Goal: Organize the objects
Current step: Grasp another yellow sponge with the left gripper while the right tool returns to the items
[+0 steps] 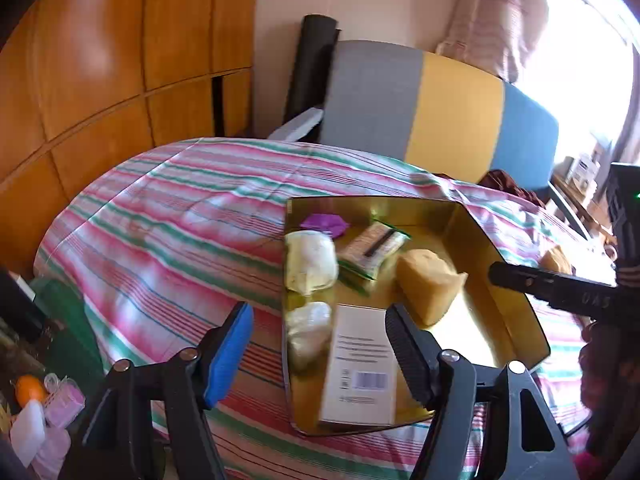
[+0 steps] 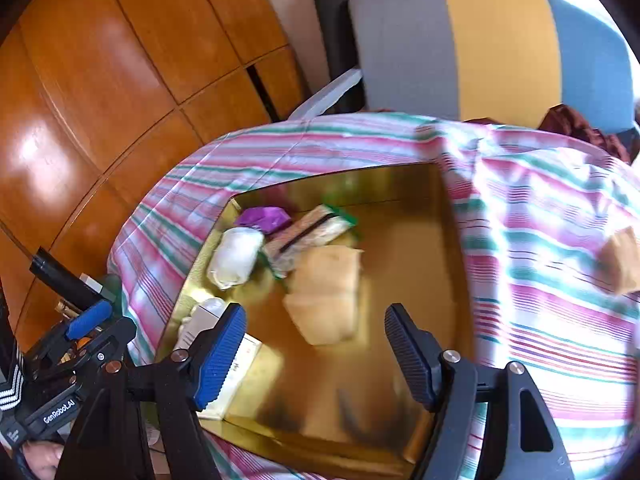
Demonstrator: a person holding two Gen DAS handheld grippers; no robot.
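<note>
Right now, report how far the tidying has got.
Done: the gold rectangular tray holds a purple packet, a white wrapped bundle, a tan packet and a white printed box. In hand: nothing; the jaws of both grippers are open and empty. Left: another tan packet lies on the striped sheet.

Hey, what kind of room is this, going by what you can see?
Most likely a bedroom at home: a bed under a striped sheet, wooden wardrobe doors along the wall, and a curtained window. A gold tray of small items sits on the bed.
</note>
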